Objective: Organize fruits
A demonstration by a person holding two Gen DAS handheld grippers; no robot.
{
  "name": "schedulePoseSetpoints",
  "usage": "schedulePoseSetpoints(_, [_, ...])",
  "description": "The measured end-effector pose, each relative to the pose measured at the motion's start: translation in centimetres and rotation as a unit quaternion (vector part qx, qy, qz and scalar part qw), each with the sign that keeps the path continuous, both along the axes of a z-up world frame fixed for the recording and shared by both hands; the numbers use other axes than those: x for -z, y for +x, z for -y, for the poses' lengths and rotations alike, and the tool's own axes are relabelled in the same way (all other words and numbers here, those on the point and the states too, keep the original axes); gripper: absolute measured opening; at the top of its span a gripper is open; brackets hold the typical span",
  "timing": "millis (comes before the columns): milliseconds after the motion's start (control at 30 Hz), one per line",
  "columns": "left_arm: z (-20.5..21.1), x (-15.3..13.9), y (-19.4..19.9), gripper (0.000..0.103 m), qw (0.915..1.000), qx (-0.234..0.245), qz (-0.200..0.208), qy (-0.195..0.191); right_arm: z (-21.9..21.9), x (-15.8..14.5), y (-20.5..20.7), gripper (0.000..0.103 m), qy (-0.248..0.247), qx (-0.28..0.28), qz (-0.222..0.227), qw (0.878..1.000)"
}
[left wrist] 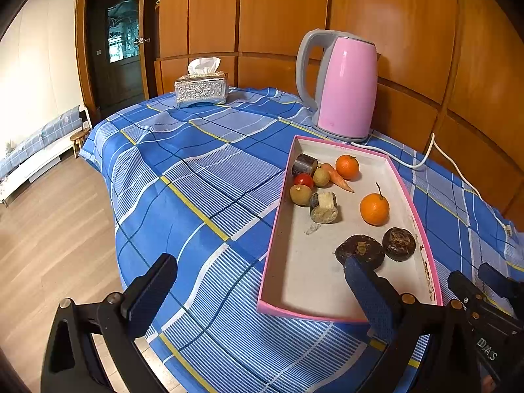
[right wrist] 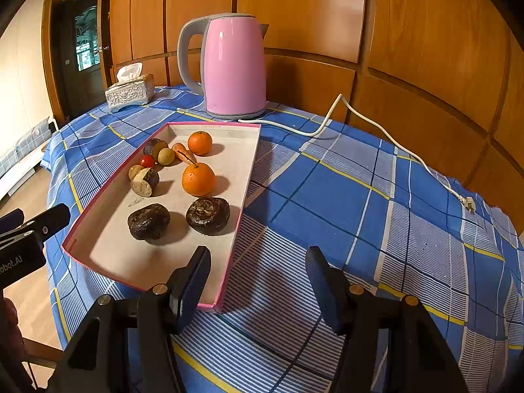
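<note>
A pink-rimmed shallow tray (left wrist: 285, 203) (right wrist: 249, 177) lies on the blue plaid tablecloth. It holds two oranges (left wrist: 374, 209) (right wrist: 198, 179), two dark water chestnuts (left wrist: 399, 244) (right wrist: 207, 215), a small carrot (left wrist: 337, 177), a cherry tomato (left wrist: 303, 180), two longans (left wrist: 300, 195) and two cut sugarcane pieces (left wrist: 323, 207) (right wrist: 145, 181). My left gripper (left wrist: 258, 290) is open and empty, over the tray's near left corner. My right gripper (right wrist: 258, 275) is open and empty, above the tray's near right corner. Each gripper shows at the edge of the other's view.
A pink electric kettle (left wrist: 344, 88) (right wrist: 234, 65) stands behind the tray, its white cord (right wrist: 376, 131) trailing right across the cloth to a loose plug (right wrist: 468, 203). A silver tissue box (left wrist: 201, 90) (right wrist: 129, 93) sits at the far left. Wooden panels back the table; floor lies left.
</note>
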State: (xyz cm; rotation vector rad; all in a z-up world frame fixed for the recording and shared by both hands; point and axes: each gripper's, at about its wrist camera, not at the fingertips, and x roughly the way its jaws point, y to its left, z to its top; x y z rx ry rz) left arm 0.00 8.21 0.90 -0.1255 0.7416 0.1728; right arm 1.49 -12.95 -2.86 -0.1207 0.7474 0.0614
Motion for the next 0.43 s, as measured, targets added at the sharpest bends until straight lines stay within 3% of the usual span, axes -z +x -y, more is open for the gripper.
schedulePoseSetpoints(433, [0.22,0.22,0.06,0.103,0.9999,0.013,-0.002,-0.006,0.77,0.18,0.16,0.061,0.007,0.007,-0.002,1.0])
